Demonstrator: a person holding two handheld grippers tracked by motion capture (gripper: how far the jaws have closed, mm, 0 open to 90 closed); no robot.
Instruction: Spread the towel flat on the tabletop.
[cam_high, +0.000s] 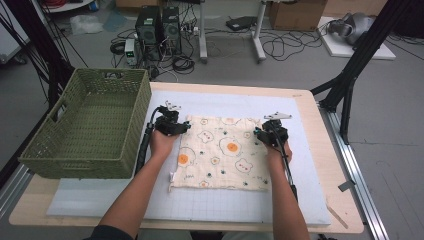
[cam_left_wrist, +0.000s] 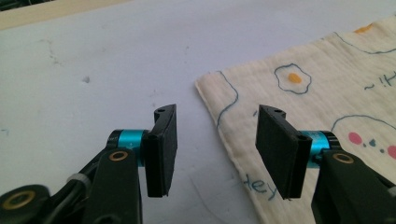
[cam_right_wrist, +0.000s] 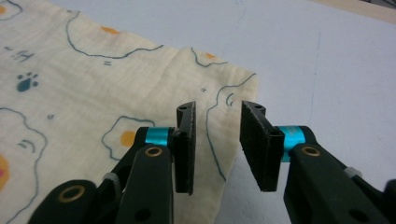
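**Both tongs at the far corners of the cloth**

From the high view, the cloth (cam_high: 220, 152) lies flat on the white mat (cam_high: 310, 200), in the middle of the table, almost square, cream with printed fried eggs. My left gripper (cam_high: 172, 125) is at its far left corner and my right gripper (cam_high: 270, 132) at its far right corner. The green woven basket (cam_high: 85, 130) stands just beside, at the left, with nothing inside that I can see.

In the left gripper view, my jaws are spread, and the hemmed edge of the cloth (cam_left_wrist: 317, 107) runs between them; one pad is over the mat, the other over the fabric.

In the right gripper view, the jaws are also spread, with the corner edge of the cloth (cam_right_wrist: 116, 84) between them.

The fabric looks thin, soft and a little crinkled, like gauze. I judge it light and limp, so it will hang and fold when lifted. The best hold is on the stitched hem near each corner, where it is thicker.
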